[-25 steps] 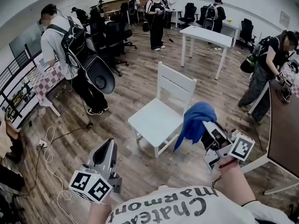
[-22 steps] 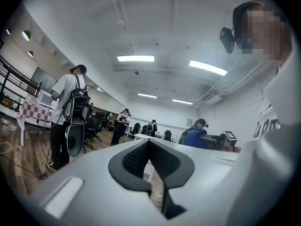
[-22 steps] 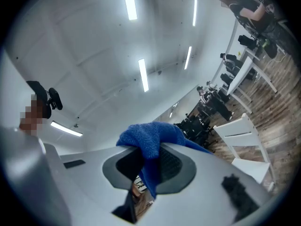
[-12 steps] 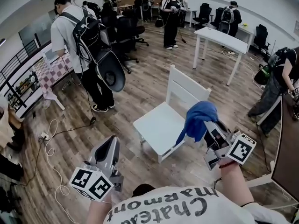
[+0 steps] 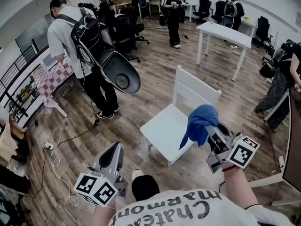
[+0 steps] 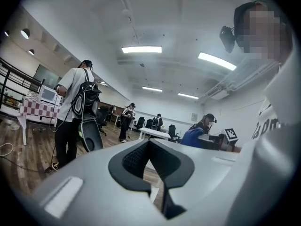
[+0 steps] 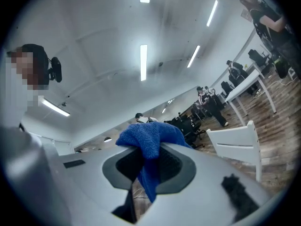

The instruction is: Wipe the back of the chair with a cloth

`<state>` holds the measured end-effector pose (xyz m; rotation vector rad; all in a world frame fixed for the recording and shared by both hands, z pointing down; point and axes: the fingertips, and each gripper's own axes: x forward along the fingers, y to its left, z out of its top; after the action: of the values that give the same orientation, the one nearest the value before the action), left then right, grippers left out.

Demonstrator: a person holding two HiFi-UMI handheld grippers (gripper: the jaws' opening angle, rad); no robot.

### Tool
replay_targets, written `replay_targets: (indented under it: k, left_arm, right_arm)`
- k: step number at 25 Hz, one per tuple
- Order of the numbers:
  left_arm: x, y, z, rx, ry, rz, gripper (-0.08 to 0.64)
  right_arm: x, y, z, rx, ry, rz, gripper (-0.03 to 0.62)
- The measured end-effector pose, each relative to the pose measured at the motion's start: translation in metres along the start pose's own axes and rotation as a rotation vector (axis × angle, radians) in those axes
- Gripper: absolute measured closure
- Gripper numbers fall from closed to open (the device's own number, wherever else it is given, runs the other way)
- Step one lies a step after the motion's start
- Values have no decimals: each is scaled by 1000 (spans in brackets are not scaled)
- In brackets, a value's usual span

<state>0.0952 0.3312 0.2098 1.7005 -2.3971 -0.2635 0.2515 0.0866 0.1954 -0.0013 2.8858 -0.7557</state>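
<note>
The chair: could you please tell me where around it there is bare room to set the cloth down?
The chair seat is bare left of the cloth held by the right gripper. Bare floor lies between chair and white table. It is crowded at left, near the person with the backpack.

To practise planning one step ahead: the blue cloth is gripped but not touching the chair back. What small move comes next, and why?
Probably carry the right hand-held gripper forward toward the chair back. Its jaws are shut on the blue cloth, which hangs over the near corner of the seat, apart from the backrest, so nothing is being wiped yet.
</note>
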Motion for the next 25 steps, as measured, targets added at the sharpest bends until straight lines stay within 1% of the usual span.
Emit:
replay_targets:
  k: [4, 9, 13, 18, 22, 25]
  left_arm:
    - [18, 66, 4, -24, 13, -41, 551]
    - [86, 86, 19, -24, 41, -134, 551]
    - [111, 132, 37, -22, 55, -207, 552]
    - [144, 174, 56, -14, 78, -276, 551]
    - [173, 190, 73, 9, 91, -350, 551]
    - [189, 198, 81, 30, 102, -391, 551]
  right_arm:
    - [48, 8, -29, 14, -5, -36, 525]
    - [86, -21, -26, 58, -22, -85, 525]
    - [136, -12, -40, 48, -30, -125, 525]
    - [187, -12, -43, 38, -47, -170, 525]
    - [207, -15, -39, 15, -85, -226, 525]
    - [217, -18, -35, 8, -116, -252, 525]
